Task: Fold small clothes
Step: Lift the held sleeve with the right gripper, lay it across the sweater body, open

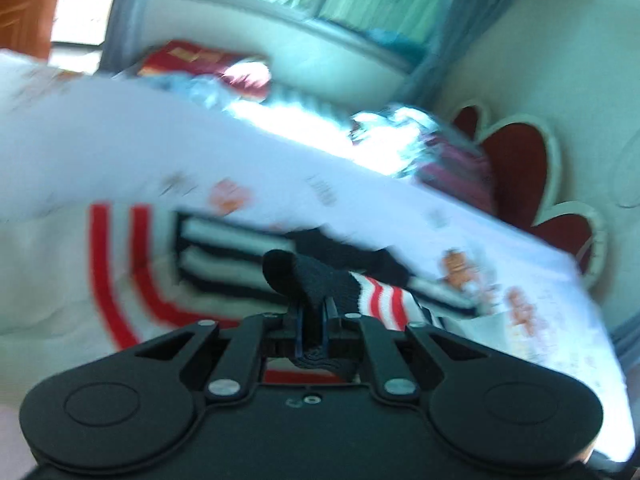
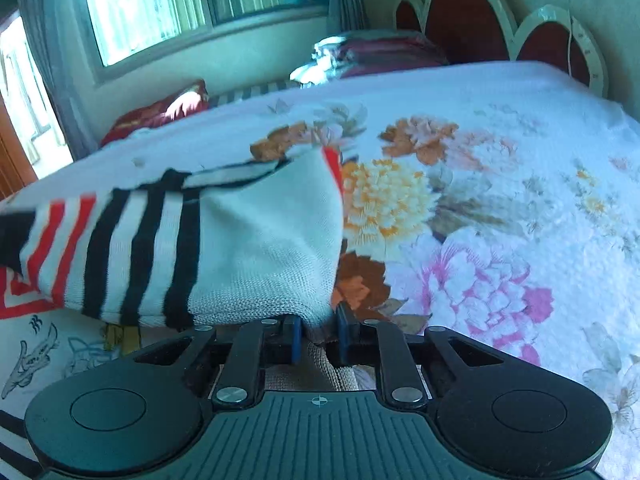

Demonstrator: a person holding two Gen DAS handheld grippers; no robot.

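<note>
Both tongs are in play now! The left tongs (image 1: 314, 312) are pinched tight on the black toe end of a striped knit sock (image 1: 320, 280), red and white bands showing just beyond the pads. The right tongs (image 2: 318, 326) are nearly closed on the white end of what looks like the same black, white and red striped sock (image 2: 224, 248), knit fabric caught between the blue pads, the sock stretching away to the left just above the bed.

Progress? Early, I'd judge: the sock is gripped at both ends, no fold made yet, and more striped garments lie beneath it on the left, apparently still waiting.

The surface is a bed under a white floral quilted bedspread (image 2: 480, 200), big pink and orange blooms. At the far right stands a scalloped white and dark red headboard (image 2: 500, 28); at the far left, a curtained window (image 2: 160, 8), with dark red cushions (image 2: 160, 112) under it.
</note>
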